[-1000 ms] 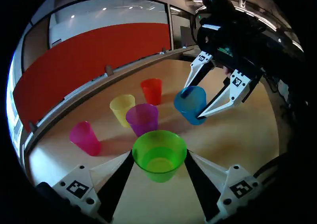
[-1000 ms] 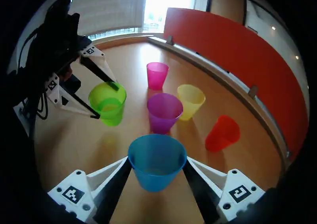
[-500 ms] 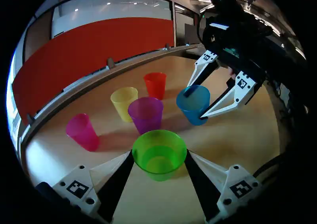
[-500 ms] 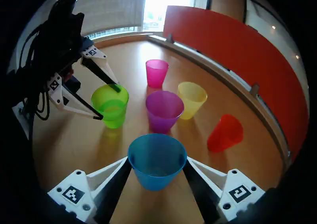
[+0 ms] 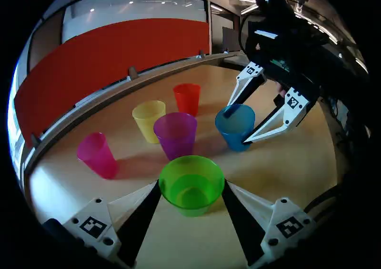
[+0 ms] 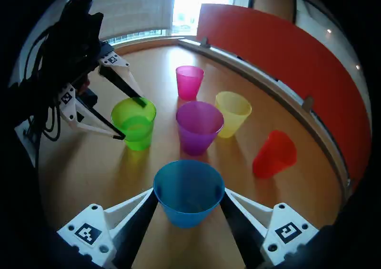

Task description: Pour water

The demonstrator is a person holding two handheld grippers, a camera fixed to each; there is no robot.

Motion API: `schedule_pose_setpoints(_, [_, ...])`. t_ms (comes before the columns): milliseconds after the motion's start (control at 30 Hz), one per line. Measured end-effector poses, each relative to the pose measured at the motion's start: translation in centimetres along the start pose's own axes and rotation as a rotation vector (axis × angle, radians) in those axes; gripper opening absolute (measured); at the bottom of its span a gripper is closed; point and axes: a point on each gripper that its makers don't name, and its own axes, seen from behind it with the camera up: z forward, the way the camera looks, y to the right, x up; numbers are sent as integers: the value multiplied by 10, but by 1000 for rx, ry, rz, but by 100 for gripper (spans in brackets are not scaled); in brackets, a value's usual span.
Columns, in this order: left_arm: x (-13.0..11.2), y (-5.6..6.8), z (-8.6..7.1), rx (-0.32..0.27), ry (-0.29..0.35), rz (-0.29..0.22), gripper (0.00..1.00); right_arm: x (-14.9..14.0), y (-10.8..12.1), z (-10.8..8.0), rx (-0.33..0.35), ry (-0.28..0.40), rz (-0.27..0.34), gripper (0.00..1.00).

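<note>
Wood-grain bench (image 5: 295, 164), broad, with bare room on the near side of both held cups. Its far edge runs along a rail under a red wall panel (image 5: 95, 64). Right gripper view adds a bright window (image 6: 205, 2) past the bench end.

Left tongs (image 5: 191, 185) set at cup width, both fingers pressed on an upright green cup (image 5: 191, 200). Right tongs (image 6: 189, 193) likewise clamped on an upright blue cup (image 6: 188, 207). Each held cup sits low at the bench; contact unclear. Water level not readable.

Loose between them: purple cup (image 5: 175, 133), yellow cup (image 5: 148, 120) just beside it, red cup (image 5: 186, 98) behind, pink cup (image 5: 96, 154) apart.
</note>
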Motion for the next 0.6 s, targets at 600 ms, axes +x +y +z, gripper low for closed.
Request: schedule_pose_setpoints(600, [-5, -2, -3, -12, 0, -13, 88, -14, 0, -8, 4, -2, 29, 91])
